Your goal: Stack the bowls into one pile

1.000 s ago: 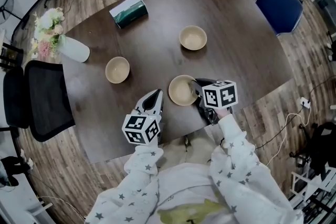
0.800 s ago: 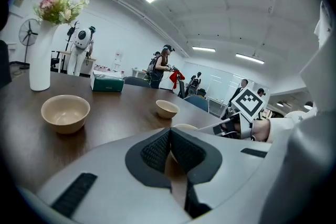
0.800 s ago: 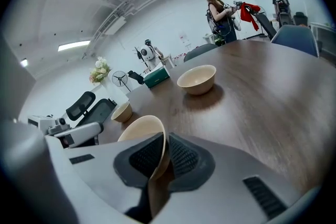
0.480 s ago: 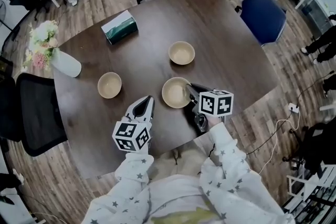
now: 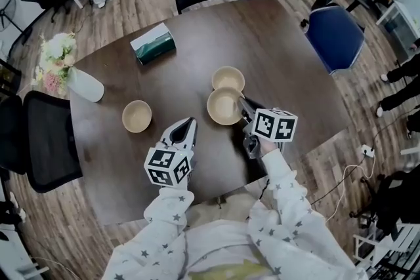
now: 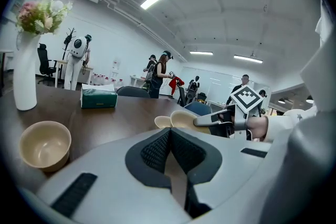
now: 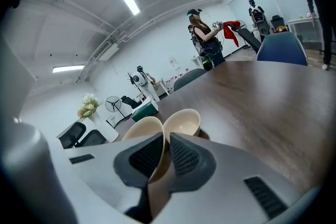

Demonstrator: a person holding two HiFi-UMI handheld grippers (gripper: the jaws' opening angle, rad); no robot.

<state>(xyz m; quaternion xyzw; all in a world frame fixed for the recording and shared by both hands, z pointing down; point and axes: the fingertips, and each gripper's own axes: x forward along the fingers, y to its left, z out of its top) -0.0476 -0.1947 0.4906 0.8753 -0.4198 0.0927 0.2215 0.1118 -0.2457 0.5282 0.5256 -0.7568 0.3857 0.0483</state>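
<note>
Bowl (image 5: 224, 106) mouth-up, slightly tilted (rim pinched by right gripper (image 5: 244, 108))

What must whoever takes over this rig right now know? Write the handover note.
Right gripper: fingers grip the held bowl by its rim, close beside the far bowl.
Left gripper: shut, empty, over the near side of the table.
Third bowl: alone on the table, off to the left.
Done: one bowl picked up; nothing nested yet.
Left: set the held bowl into the far bowl, then add the last one.
</note>
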